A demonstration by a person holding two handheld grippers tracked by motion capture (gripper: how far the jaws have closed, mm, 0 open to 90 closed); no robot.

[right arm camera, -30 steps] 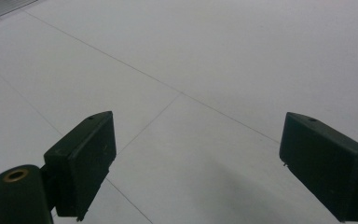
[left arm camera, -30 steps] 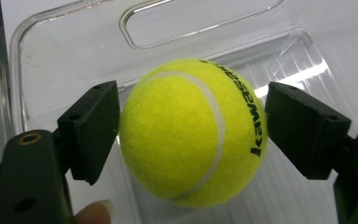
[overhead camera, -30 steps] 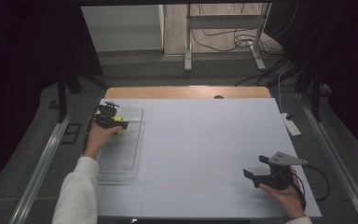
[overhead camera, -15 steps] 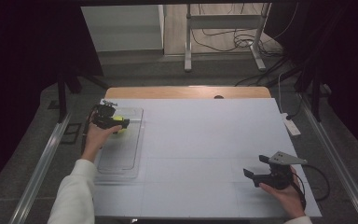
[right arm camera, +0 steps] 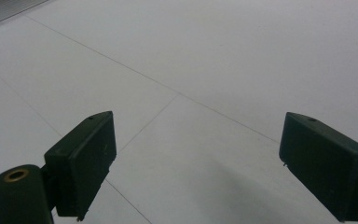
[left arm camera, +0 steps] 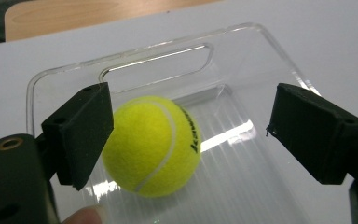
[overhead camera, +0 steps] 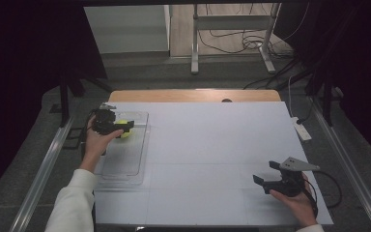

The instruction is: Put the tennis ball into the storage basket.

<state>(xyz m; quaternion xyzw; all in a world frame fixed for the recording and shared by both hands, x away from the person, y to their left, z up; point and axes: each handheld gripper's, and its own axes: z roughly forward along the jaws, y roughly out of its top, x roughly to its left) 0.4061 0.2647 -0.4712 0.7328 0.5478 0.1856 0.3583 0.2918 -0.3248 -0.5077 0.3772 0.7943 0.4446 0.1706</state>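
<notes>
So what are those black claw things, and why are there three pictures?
A person sits at a white table and holds a grabbing tool in each hand. One picture looks down from above. The other two come from little cameras riding on the tools, looking along their black fingers. The left gripper is over a clear plastic tray, and a yellow tennis ball lies in the tray between its open fingers, which are not squeezing it. The right gripper is open too, holds nothing, and hangs over bare table.

ball [left arm camera: 152, 145] in tray's [left arm camera: 279, 60] far end | tray at table's [overhead camera: 222, 140] left | right claw [overhead camera: 268, 179] near-right
</notes>
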